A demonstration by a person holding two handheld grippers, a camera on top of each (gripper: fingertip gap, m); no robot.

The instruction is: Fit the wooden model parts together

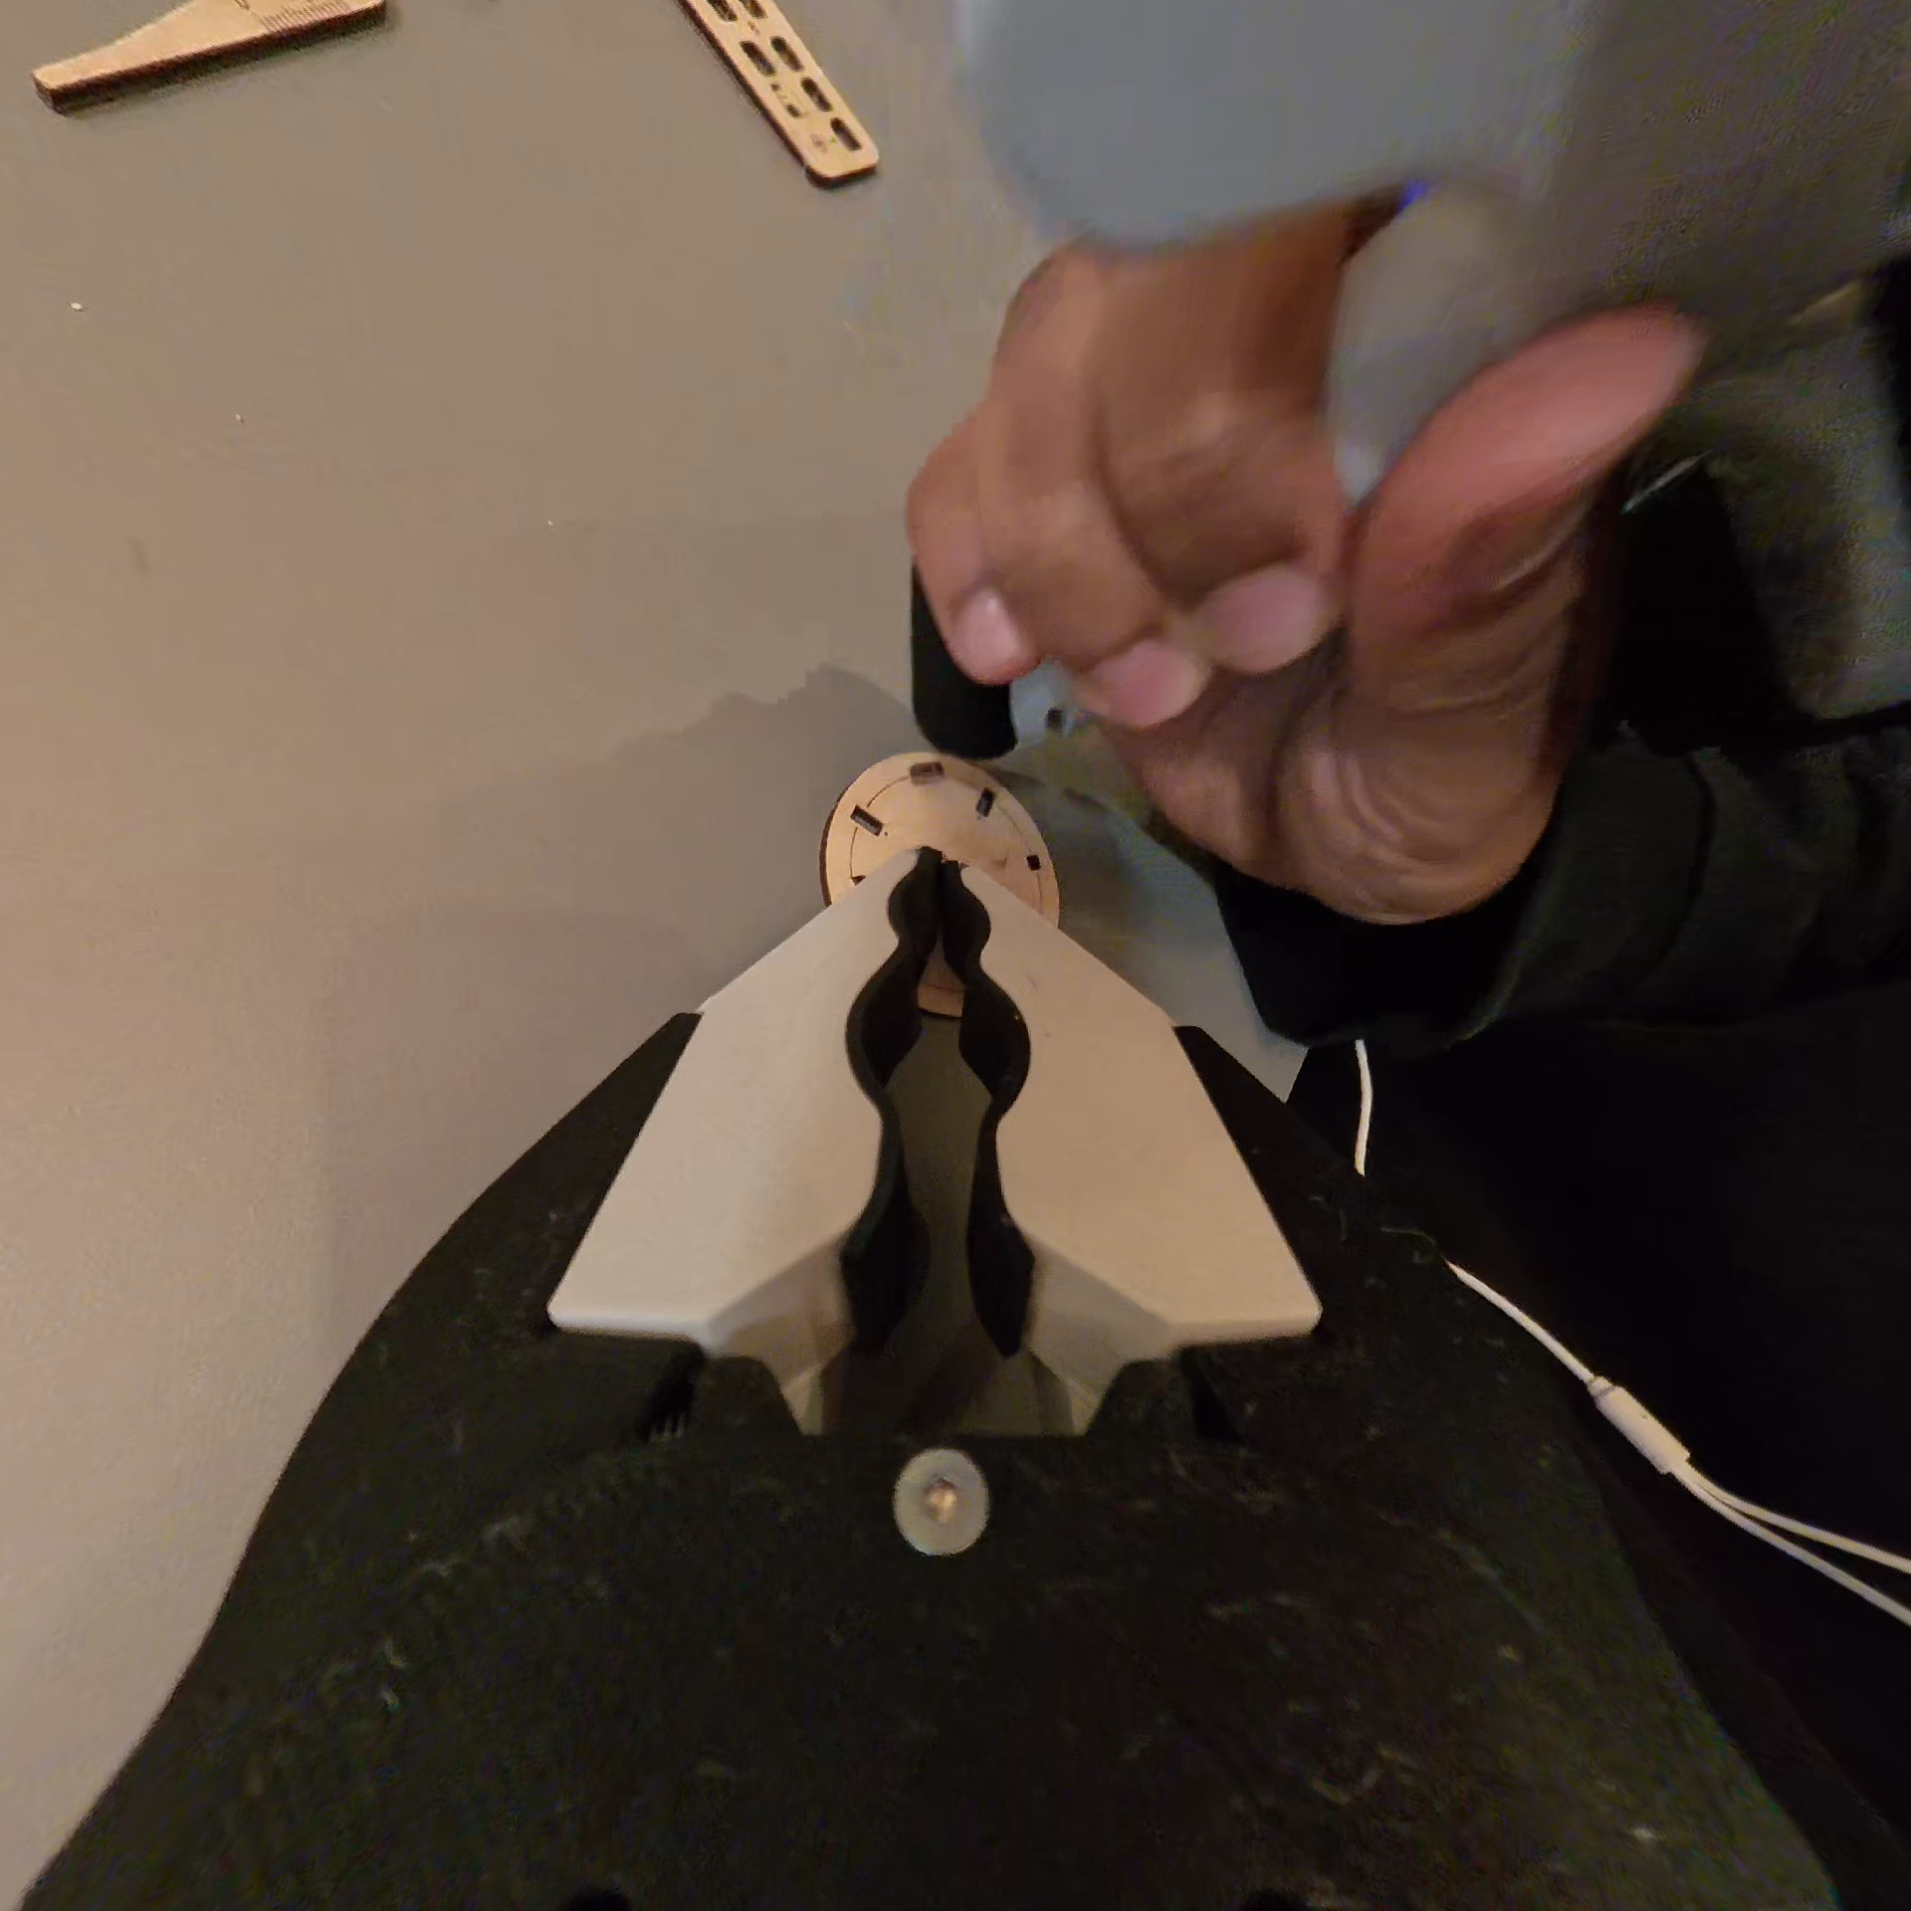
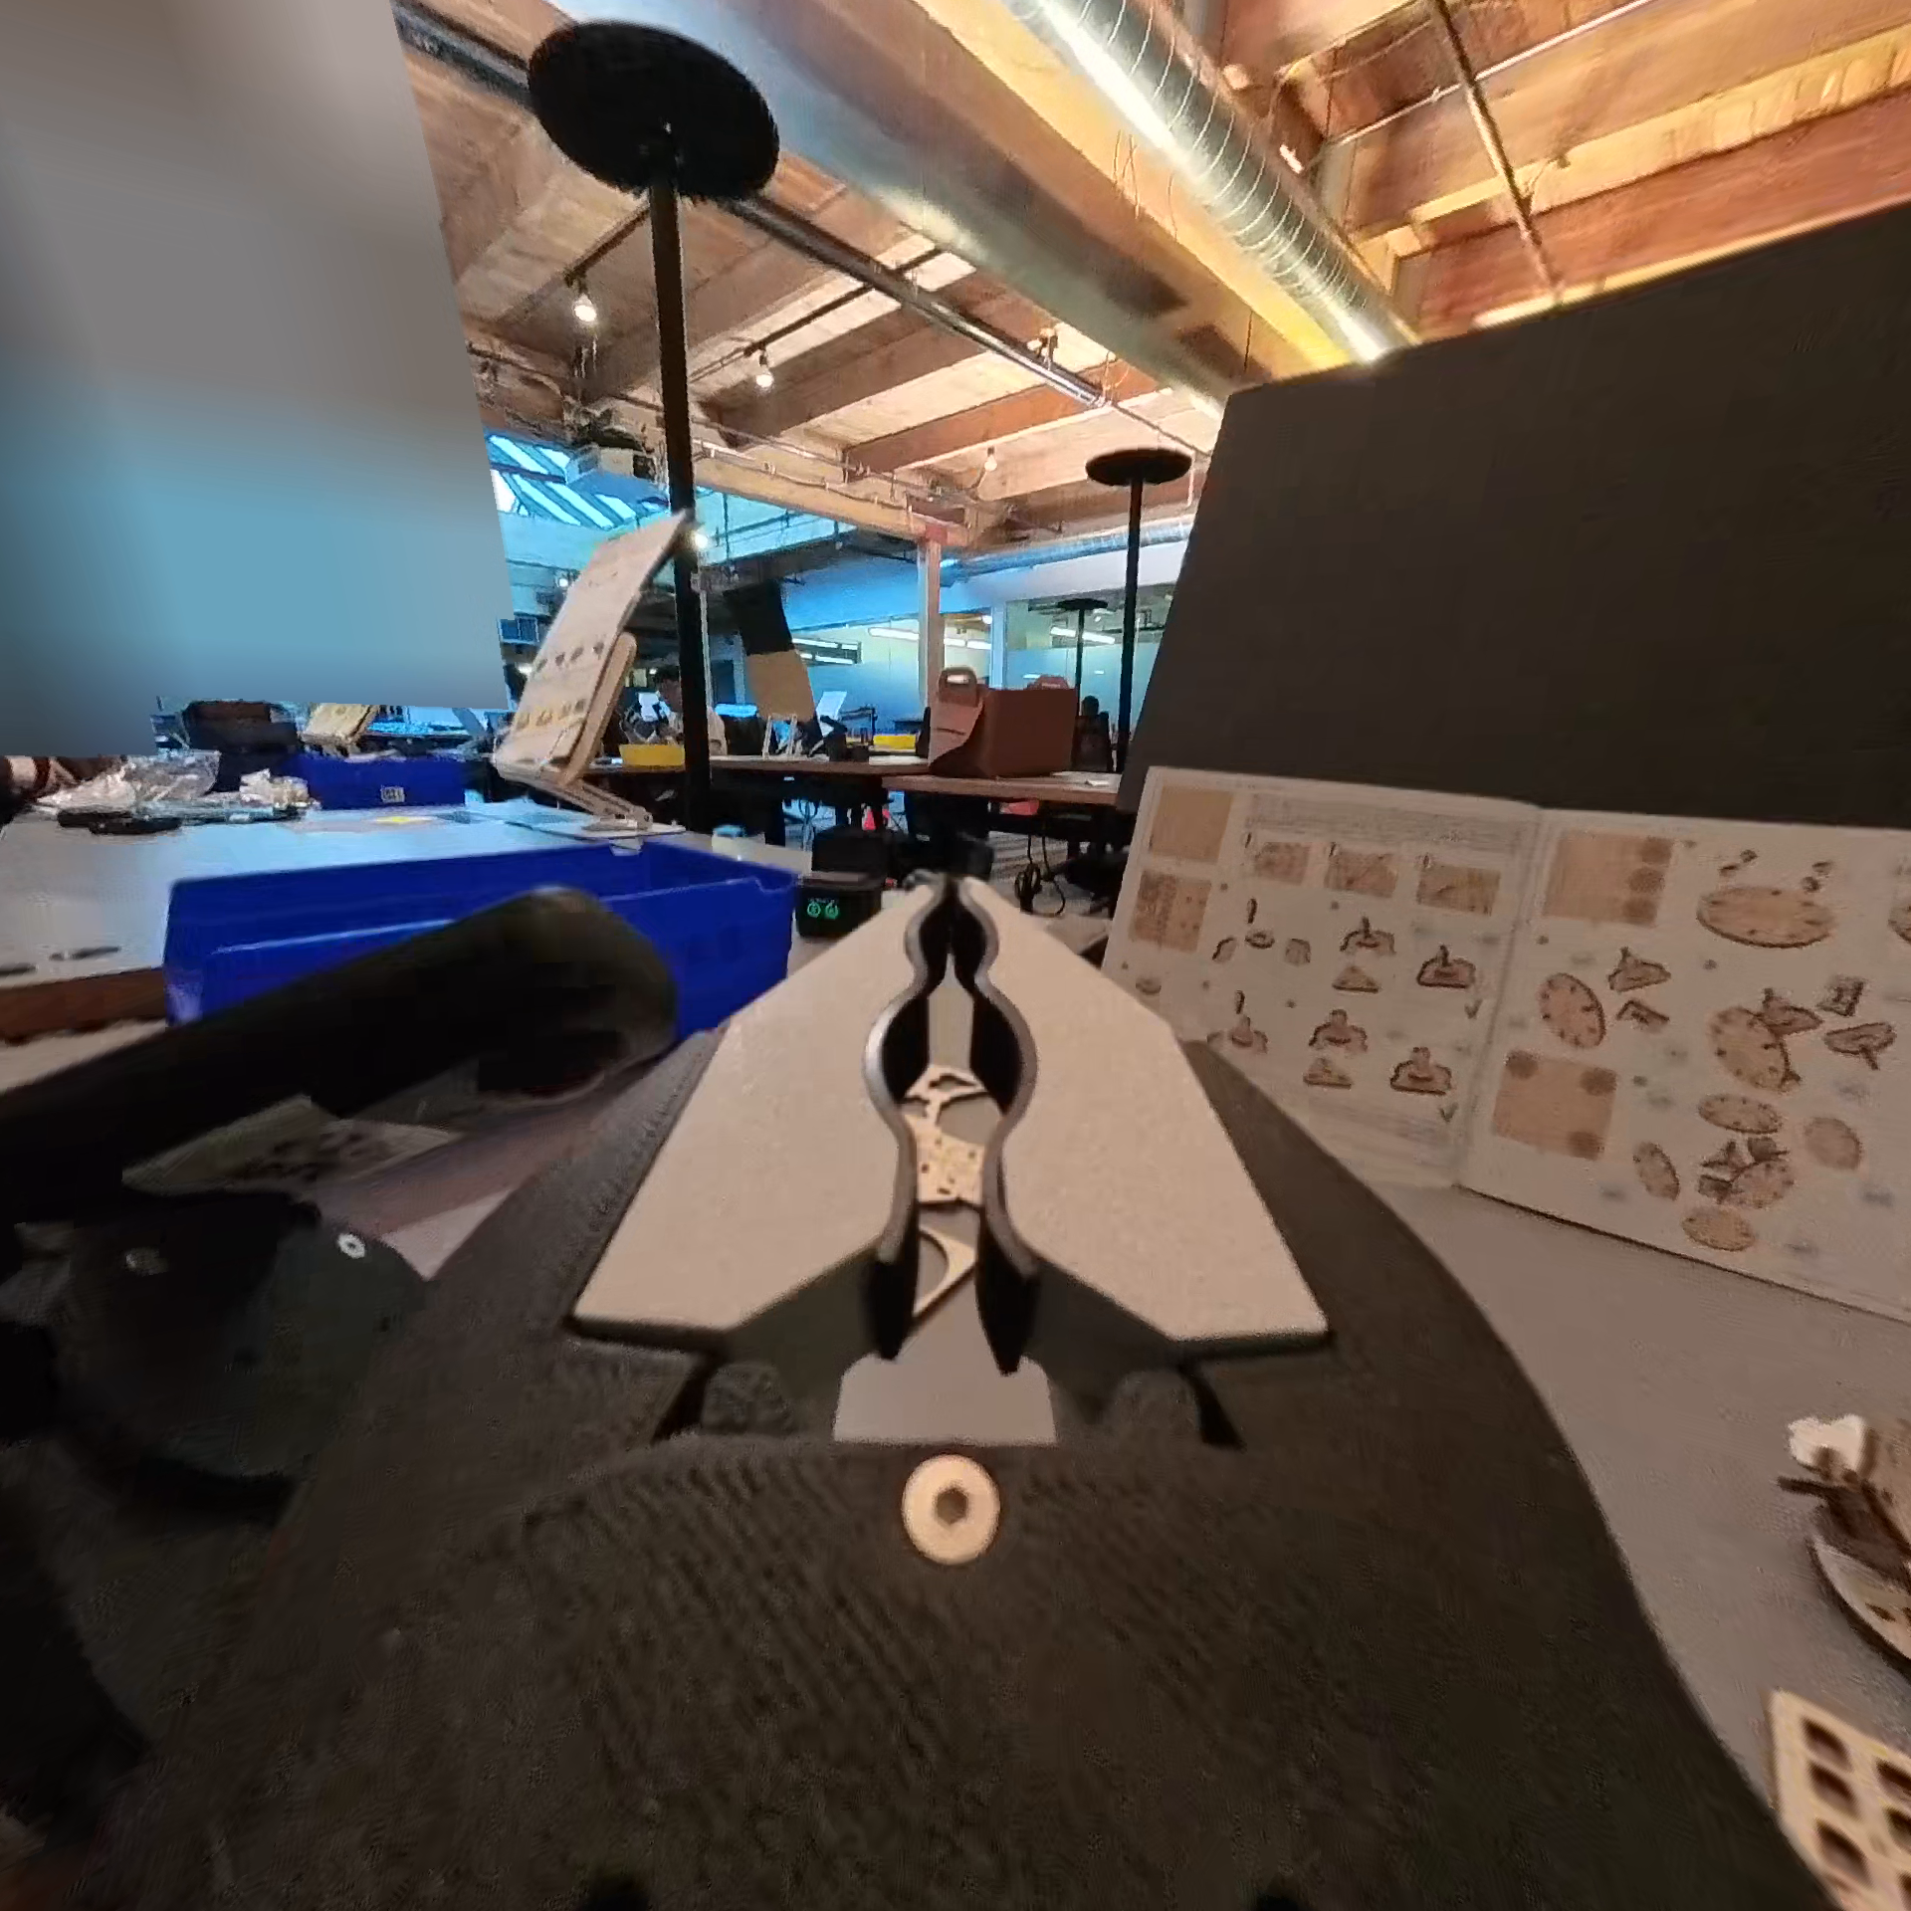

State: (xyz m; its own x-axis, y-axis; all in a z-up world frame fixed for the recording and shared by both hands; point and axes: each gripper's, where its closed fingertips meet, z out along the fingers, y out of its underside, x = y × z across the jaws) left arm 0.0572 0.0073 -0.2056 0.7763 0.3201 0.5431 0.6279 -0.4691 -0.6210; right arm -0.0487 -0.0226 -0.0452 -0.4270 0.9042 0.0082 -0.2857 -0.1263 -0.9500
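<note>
In the left wrist view my left gripper [image 1: 936, 860] is shut, and its tips meet just over a round wooden disc [image 1: 910, 817] with small slots that lies face up on the grey table [image 1: 362, 620]. The disc is under the fingers, not between the pads. A person's hand [image 1: 1293, 579] grips the other gripper's grey handle right behind the disc, with a black part [image 1: 957, 693] almost at the disc's far edge. In the right wrist view my right gripper [image 2: 951, 898] is shut and points level across the table. A pale cut-out piece [image 2: 946, 1148] shows through the gap lower down between its fingers.
Two flat wooden parts [image 1: 207, 41] [image 1: 786, 83] lie at the far side of the table. A white cable [image 1: 1655, 1448] runs on the right. A blue bin [image 2: 476, 931], an open instruction booklet [image 2: 1499, 1003] against a dark board [image 2: 1551, 569], and wooden pieces [image 2: 1861, 1530] are nearby.
</note>
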